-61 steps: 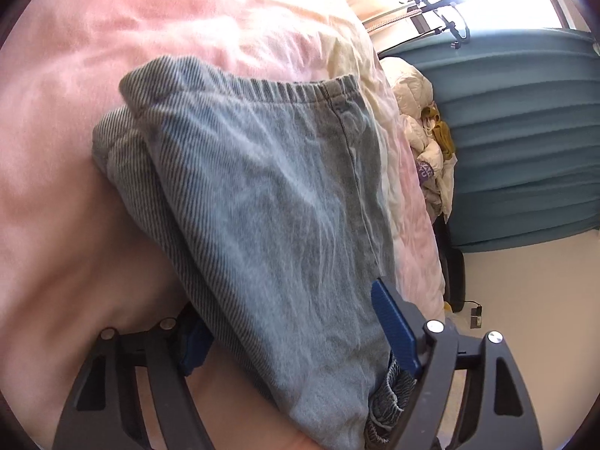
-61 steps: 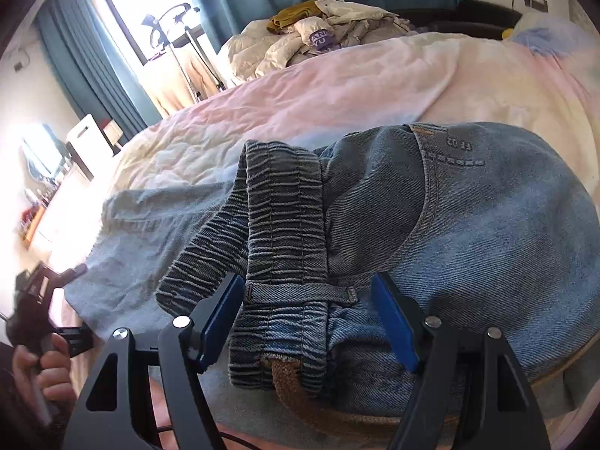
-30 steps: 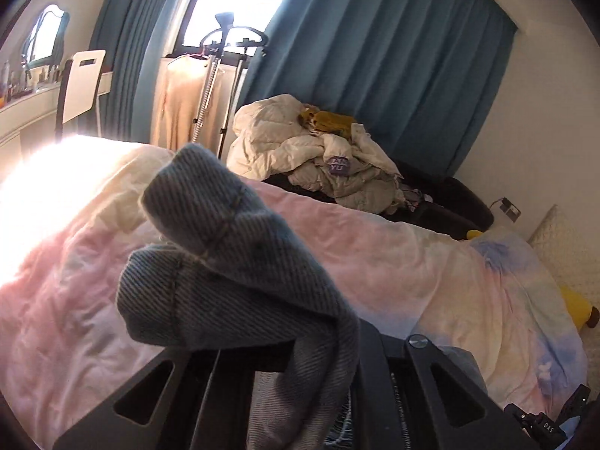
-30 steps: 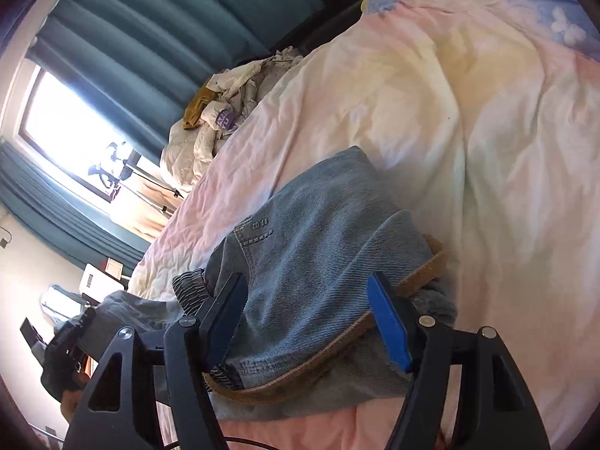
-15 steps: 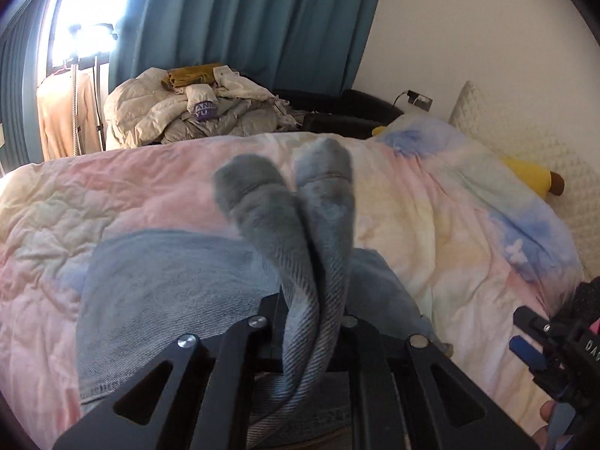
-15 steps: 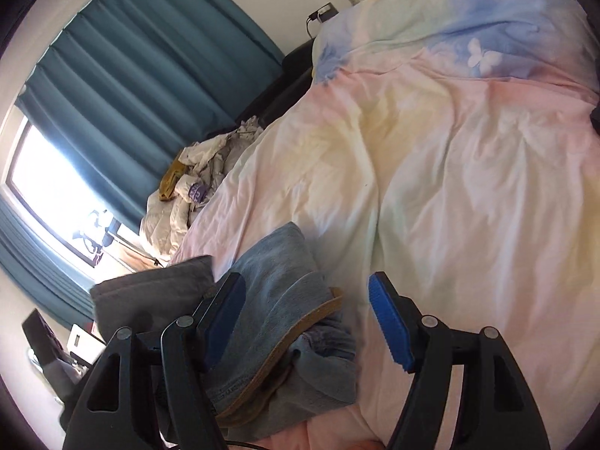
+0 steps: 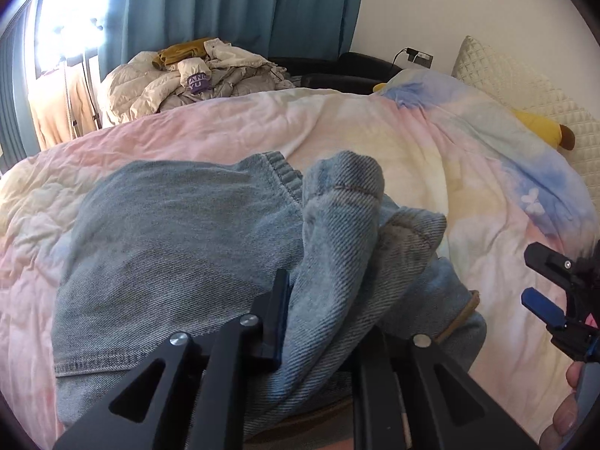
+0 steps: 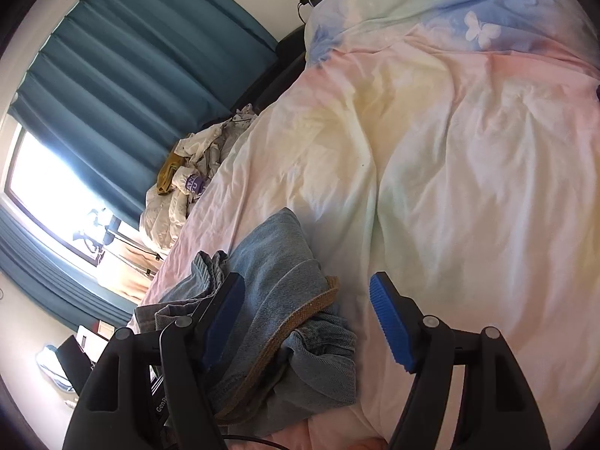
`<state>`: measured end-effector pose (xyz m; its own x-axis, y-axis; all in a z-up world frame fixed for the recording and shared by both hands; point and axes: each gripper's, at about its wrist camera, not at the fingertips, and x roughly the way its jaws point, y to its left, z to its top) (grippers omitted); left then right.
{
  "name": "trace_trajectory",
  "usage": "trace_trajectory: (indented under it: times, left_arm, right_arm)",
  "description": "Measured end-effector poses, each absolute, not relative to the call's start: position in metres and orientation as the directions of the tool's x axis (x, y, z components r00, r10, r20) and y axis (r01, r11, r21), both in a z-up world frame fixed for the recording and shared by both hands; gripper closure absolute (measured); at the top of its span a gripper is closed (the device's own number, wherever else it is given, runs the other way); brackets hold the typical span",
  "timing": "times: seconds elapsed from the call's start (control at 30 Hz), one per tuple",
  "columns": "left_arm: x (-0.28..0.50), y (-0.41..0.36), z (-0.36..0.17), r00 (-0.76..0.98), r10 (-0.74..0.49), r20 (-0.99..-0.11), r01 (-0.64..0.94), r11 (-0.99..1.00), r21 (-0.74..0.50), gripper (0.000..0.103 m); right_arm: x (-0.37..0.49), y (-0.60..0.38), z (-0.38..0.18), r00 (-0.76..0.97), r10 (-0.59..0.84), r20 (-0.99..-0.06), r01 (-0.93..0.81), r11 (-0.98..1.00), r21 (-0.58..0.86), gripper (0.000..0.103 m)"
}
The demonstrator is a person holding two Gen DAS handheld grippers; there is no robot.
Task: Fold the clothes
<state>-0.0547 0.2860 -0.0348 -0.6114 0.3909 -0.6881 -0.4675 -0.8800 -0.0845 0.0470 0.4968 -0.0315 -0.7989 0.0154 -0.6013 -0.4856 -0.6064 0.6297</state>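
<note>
Blue denim jeans (image 7: 168,232) lie partly folded on the pastel duvet (image 7: 375,131). My left gripper (image 7: 330,300) hovers over them with a bunched fold of the denim (image 7: 341,202) sticking up between its jaws. Those jaws are opening, and the cloth is still pinched between them. In the right wrist view the jeans (image 8: 277,262) sit at the lower left with a brown waistband edge showing. My right gripper (image 8: 307,315) stands open beside them, its left finger over the denim and nothing gripped. It also shows at the left view's right edge, the right gripper (image 7: 551,292) held by a hand (image 7: 566,412).
A heap of pale jackets and clothes (image 7: 195,71) lies at the bed's far side under teal curtains (image 7: 243,3). A quilted pillow (image 7: 506,82) and a yellow plush toy (image 7: 540,127) lie at the head end. Bare duvet (image 8: 450,187) spreads to the right of the jeans.
My left gripper swung the denim fold across and lowered it over the spread jeans; its jaws have parted slightly. My right gripper has drawn off the jeans to their right side.
</note>
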Motion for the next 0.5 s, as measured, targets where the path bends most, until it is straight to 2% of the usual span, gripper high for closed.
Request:
trace_trajectory:
  times: [0.07,0.23,0.5]
  left_arm:
    - [-0.048,0.282,-0.025,-0.632,0.375,-0.678,-0.465,-0.883,-0.056,0.086]
    - [-0.033,0.267,-0.009,-0.615,0.393,-0.684,-0.493,-0.868,-0.056,0.083]
    - [-0.006,0.234,-0.002,-0.570,0.420,-0.707,-0.500,-0.859,-0.107,0.082]
  right_arm:
    - [0.049,0.494,-0.025,-0.817,0.033,-0.576,-0.469,-0.620,0.629,0.033]
    - [0.056,0.480,-0.004,-0.848,0.090,-0.522,-0.437,-0.677,0.593,0.033]
    - [0.044,0.455,0.010,-0.867,-0.017,-0.497,-0.315,-0.755,0.575,0.033]
